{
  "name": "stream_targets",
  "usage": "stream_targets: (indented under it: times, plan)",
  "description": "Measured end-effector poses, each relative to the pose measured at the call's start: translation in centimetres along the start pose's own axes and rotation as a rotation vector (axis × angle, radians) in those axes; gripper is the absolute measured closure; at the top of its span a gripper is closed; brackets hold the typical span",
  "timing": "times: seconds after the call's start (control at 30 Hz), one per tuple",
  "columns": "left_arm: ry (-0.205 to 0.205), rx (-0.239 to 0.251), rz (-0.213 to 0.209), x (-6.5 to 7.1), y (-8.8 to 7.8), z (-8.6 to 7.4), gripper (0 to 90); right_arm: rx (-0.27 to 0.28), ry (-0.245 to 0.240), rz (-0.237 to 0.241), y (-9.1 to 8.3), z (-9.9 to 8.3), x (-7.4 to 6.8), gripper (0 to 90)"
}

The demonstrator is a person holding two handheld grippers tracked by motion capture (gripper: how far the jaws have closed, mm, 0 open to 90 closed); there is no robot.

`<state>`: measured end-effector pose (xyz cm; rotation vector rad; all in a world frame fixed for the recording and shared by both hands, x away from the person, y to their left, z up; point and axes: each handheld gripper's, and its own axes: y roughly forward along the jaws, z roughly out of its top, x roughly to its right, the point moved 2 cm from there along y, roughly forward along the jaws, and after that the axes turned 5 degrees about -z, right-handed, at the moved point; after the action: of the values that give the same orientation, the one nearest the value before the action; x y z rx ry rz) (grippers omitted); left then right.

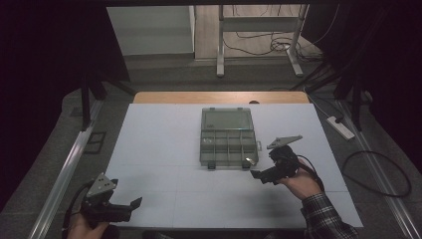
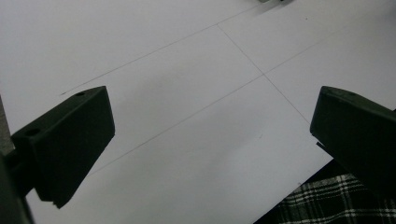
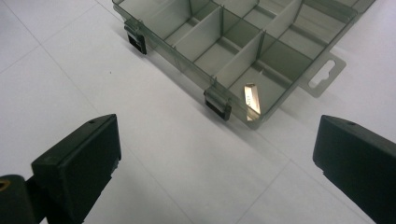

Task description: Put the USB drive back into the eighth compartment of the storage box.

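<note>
You are holding your right hand-held gripper (image 1: 260,174) wide apart, gripping nothing, just beside the open box (image 1: 228,138) on the table (image 1: 159,149). Your left hand-held gripper (image 1: 133,203) is gaping wide too, near the table's front edge.

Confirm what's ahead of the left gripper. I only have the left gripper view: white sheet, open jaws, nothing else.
Observer: An open compartment box sits mid-table, lid laid flat on its far side.
Operator: Where's the right gripper?
Observer: The right gripper is just off the box's near right corner, jaws open, holding nothing.
Operator: Anything in the box?
Observer: One small shiny piece lies in the near corner compartment beside a latch. The other compartments visible in the right gripper view look empty.
Operator: And the left gripper relative to the box?
Observer: The left gripper is at the near left edge of the sheet, well clear of the box.
</note>
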<state>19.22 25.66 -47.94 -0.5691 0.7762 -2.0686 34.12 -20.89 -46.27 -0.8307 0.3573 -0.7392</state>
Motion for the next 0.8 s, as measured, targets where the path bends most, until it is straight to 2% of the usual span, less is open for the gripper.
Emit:
stream_targets:
  times: [0.3,0.8]
  plan:
    - [0.001,-0.001,0.002,0.0,0.0,0.0,0.0,-0.001,0.014,-0.002,-0.5,-0.9,0.1,1.3]
    - [0.0,-0.001,0.002,0.0,0.0,0.0,0.0,0.016,0.011,-0.017,-1.9,-2.5,0.2,1.2]
